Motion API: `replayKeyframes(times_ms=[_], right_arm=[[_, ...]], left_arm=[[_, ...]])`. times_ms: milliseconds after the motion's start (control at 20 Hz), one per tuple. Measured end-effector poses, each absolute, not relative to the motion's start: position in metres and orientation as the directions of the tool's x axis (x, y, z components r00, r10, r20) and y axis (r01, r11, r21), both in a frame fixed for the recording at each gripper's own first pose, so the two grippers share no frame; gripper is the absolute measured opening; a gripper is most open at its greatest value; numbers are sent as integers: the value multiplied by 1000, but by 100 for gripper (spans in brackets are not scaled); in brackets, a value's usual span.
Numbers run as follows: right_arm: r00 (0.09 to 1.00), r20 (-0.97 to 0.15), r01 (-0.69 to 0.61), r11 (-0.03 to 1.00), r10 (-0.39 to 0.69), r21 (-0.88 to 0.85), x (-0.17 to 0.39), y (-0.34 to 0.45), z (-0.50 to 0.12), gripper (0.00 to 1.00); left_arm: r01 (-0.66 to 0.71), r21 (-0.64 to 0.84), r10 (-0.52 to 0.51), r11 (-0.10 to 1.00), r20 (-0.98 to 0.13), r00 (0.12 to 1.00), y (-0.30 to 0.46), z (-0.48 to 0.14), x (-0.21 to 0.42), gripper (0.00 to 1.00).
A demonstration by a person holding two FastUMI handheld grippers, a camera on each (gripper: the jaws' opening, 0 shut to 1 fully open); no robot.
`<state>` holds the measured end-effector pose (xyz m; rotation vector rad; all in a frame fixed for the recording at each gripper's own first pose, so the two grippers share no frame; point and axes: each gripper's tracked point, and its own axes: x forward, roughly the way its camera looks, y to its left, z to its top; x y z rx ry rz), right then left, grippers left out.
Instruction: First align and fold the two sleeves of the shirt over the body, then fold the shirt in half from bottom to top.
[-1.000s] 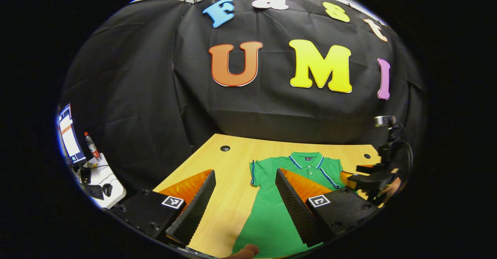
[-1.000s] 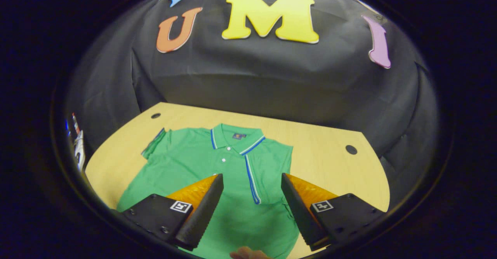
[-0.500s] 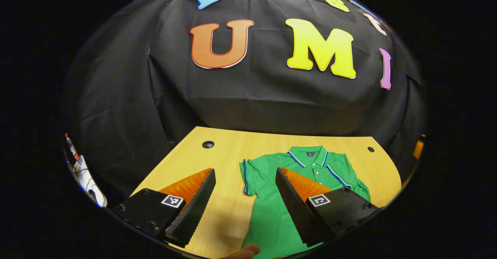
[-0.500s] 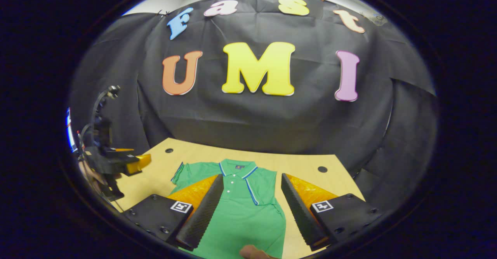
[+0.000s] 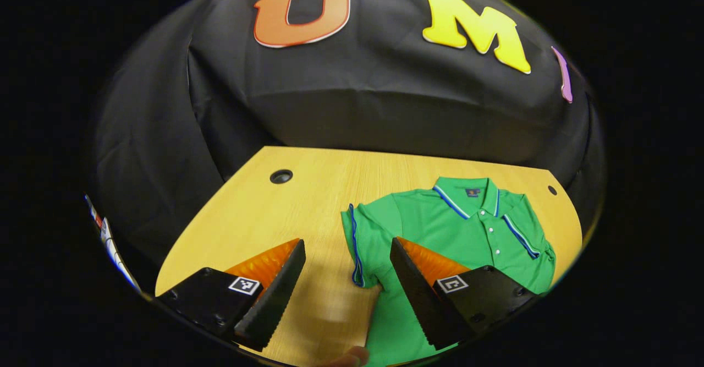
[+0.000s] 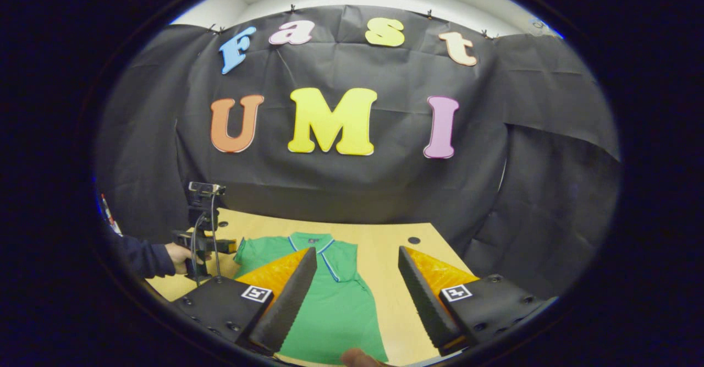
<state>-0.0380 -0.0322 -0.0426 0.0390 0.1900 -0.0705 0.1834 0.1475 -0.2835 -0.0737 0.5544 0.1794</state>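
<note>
A green polo shirt is shown lying flat on the wooden tabletop, collar toward the black cloth wall and hem toward the person. Relative to the shirt, the left hand-held gripper is placed just off the outstretched sleeve, whose blue-trimmed cuff edge falls between the two spread fingers; the jaws are held wide and nothing is gripped. In the right gripper view the left hand-held gripper is seen beside that same sleeve, held by a hand in a dark cuff. The opposite sleeve appears already turned in over the body, its trim running along the shirt's far edge, though this is judged from the outline alone. The right hand-held gripper is held apart from the shirt, above its lower half, likewise spread wide and empty.

The coming move is judged to turn on one relation: the sleeve's cuff edge runs roughly parallel to the shirt's long axis, collar to hem, and lies directly ahead of the left fingers. The left hand is therefore the nearer, and a short advance and closure on the cuff would be required before the sleeve is carried across toward the placket.
</note>
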Motion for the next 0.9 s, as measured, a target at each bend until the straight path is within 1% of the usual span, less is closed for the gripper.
replayKeyframes(times_ms=[50,150,250,350,400,450,500,600,650,700,750,800,850,900], right_arm=[[976,-207,75,997,-66,34,-42,-29,-48,95],[968,-245,68,997,-60,28,-42,-23,-61,96],[966,-253,50,999,-45,14,-40,-16,-64,95],[963,-266,35,999,-32,8,-37,-8,-70,95],[961,-276,28,1000,-24,8,-36,-3,-74,95],[958,-286,22,1000,-20,5,-34,-1,-77,95],[956,-294,18,1000,-18,-1,-32,0,-80,96],[952,-305,6,1000,-7,-4,-27,2,-82,96],[952,-307,6,1000,-8,-7,-23,1,-82,96],[951,-308,7,1000,-8,-7,-21,-1,-80,96],[951,-310,5,1000,-6,-4,-17,0,-80,96],[950,-312,7,1000,-8,-4,-14,0,-83,96],[948,-318,7,1000,-7,-3,-12,0,-84,96],[946,-323,5,1000,-5,0,-11,0,-86,90]], left_arm=[[-186,-23,142,982,-552,821,148,-293,189,100],[-189,-16,144,982,-586,797,151,-307,201,100],[-197,-37,135,980,-607,783,149,-314,213,100],[-209,-66,123,976,-627,769,148,-322,222,98],[-213,-72,118,974,-640,759,147,-327,224,93],[-223,-61,130,973,-654,745,150,-331,226,89],[-237,-45,148,970,-665,732,154,-335,228,84],[-238,-64,130,969,-686,715,152,-338,232,80],[-243,-66,130,968,-695,708,153,-340,233,71],[-242,-67,128,968,-700,703,153,-341,233,72],[-240,-58,130,969,-705,697,155,-342,234,65],[-232,-48,129,971,-715,687,154,-345,234,61],[-221,-44,121,974,-726,677,153,-348,234,64],[-216,-38,119,976,-737,665,152,-350,232,50]])
